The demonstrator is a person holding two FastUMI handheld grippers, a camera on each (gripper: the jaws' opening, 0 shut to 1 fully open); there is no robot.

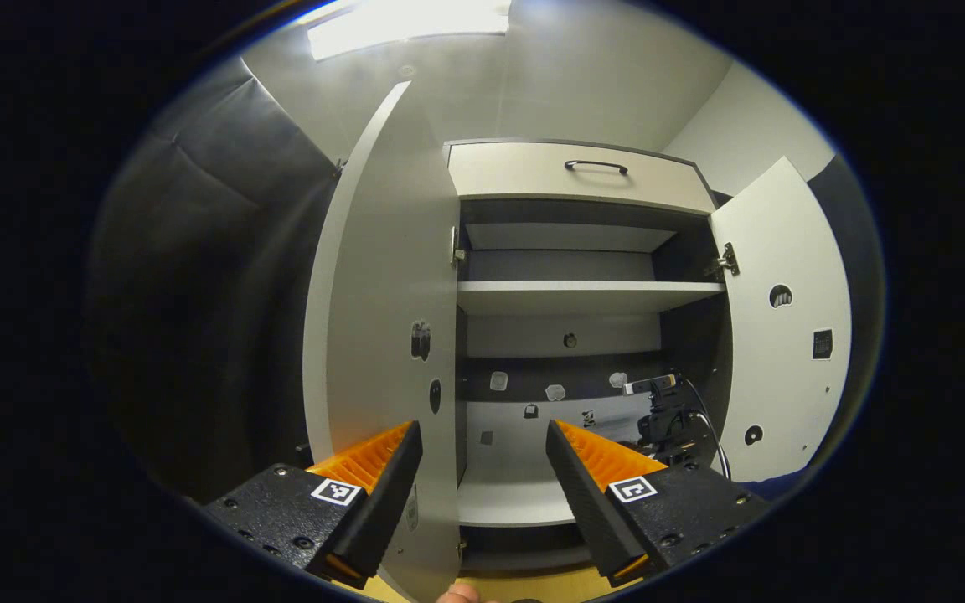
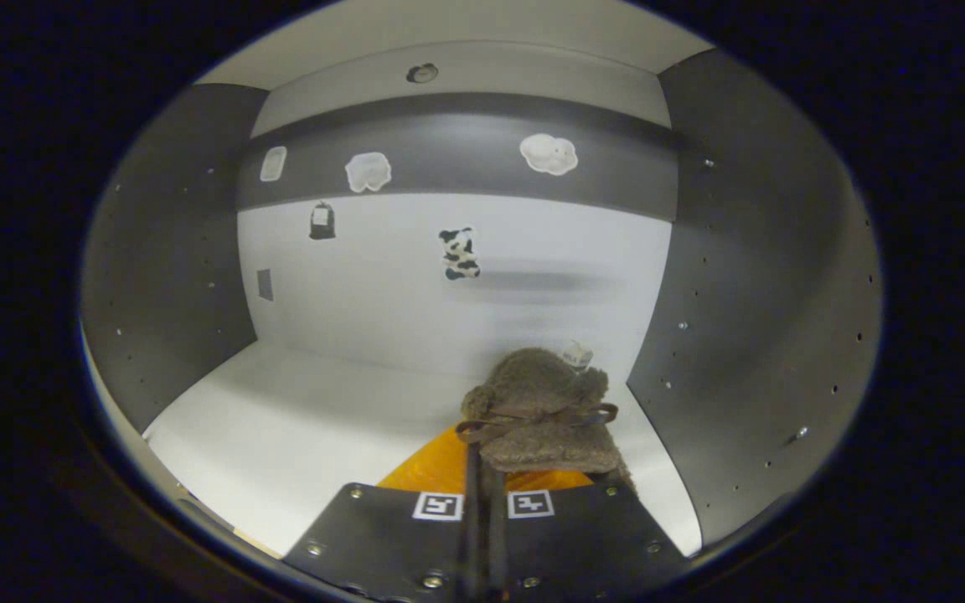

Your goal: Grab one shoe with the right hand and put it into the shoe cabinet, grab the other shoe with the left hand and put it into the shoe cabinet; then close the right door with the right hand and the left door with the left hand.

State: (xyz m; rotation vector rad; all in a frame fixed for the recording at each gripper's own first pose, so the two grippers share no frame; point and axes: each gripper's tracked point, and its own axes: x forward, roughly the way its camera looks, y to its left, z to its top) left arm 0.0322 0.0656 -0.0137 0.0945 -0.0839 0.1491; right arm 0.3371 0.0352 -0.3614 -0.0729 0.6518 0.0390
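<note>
A fuzzy shoe (image 2: 545, 410) is held clenched in the right gripper (image 2: 487, 490) jaws, low inside the cabinet (image 2: 700, 293) near its right wall, while the left gripper (image 1: 482, 469) is kept released, facing the shelves.

Bright rectangular ceiling light panel (image 1: 407, 25) high above claw, on pale ceiling. Dark padded fabric wall (image 1: 206, 276) off to left of claw. Plain white wall (image 1: 750, 126) up right. Strip of tan wooden floor (image 1: 533, 586) just below claw.
</note>
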